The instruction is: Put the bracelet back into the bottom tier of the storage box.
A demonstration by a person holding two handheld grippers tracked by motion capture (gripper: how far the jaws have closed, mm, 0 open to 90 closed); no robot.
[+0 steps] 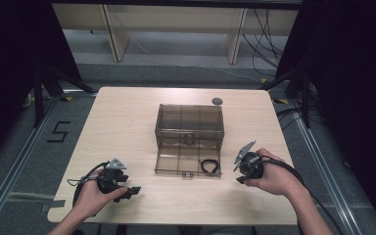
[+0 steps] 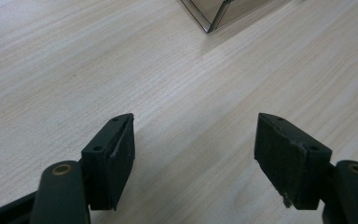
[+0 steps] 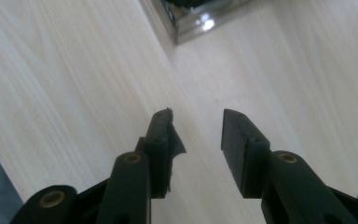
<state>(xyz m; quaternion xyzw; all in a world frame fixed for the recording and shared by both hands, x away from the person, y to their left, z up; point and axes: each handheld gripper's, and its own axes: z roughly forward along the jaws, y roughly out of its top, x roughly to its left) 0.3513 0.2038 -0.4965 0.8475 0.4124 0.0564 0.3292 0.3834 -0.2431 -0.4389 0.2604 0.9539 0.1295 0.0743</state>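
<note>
At the desk's centre, a smoky clear box (image 1: 189, 125) is seen standing with its lid (image 1: 188, 163) folded flat toward six o'clock. A black ring (image 1: 209, 166) lies in the lid's compartment at the four o'clock corner, and a small dark disc (image 1: 217, 101) rests on the desk (image 1: 122, 127) just beyond the box, at about one o'clock from it.

The right gripper (image 1: 243, 179) is held at four o'clock from the box, near the lid's corner but apart from it; its fingers (image 3: 235, 128) are released with a moderate gap and nothing between them, and the lid's shiny corner (image 3: 186, 21) is seen ahead of them in the right gripper view. The left gripper (image 1: 132, 190) is held well apart at eight o'clock, its fingers (image 2: 121, 140) spread wide and empty over bare wood, with a box corner (image 2: 214, 14) at the top of the left gripper view.

The step is judged to be an approach, with no grasp yet made. The ring is taken as the likely target: the right gripper would need to be brought forward over the lid's rim, lowered into the compartment, and closed across the thin band without the lid being pushed.
</note>
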